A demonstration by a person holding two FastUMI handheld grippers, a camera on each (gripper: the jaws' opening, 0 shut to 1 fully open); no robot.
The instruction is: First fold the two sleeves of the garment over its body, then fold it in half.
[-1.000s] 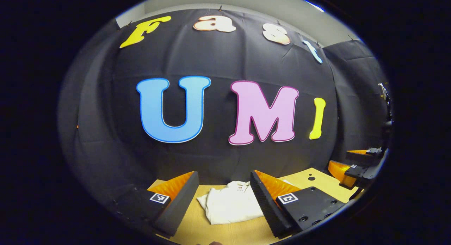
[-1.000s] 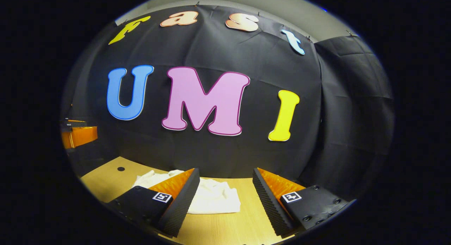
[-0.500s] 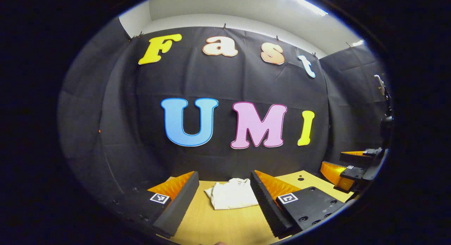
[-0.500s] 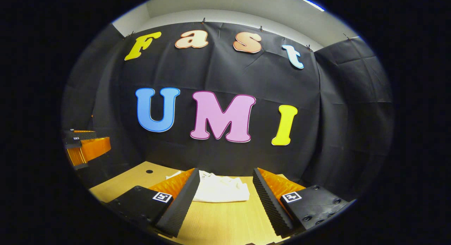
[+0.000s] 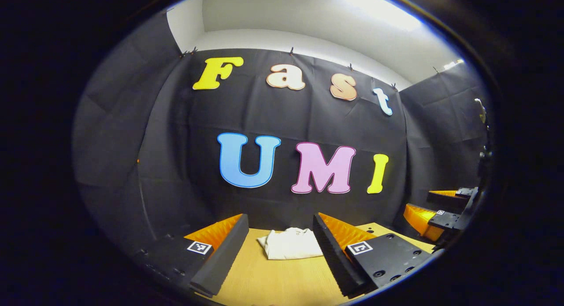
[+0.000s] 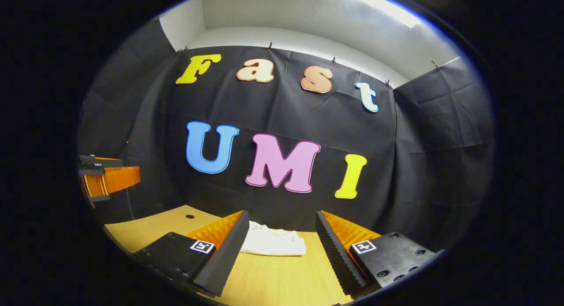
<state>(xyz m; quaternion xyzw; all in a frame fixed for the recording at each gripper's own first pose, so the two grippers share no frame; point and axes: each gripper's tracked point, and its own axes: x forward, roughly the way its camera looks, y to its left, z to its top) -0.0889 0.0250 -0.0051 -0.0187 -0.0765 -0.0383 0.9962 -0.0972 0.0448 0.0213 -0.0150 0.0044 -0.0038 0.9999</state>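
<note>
We see the folded white garment (image 5: 291, 244) lying far on the worktop (image 5: 273, 282), left claw (image 5: 280, 251) spread apart and empty, right claw (image 6: 282, 248) likewise apart, both well short of it

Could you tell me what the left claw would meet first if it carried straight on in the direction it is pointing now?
Probably the folded white garment on the wooden table: it lies ahead between the open left claw fingers. If the claw's line runs above the table, it would reach the black cloth wall instead; depth is unclear.
</note>
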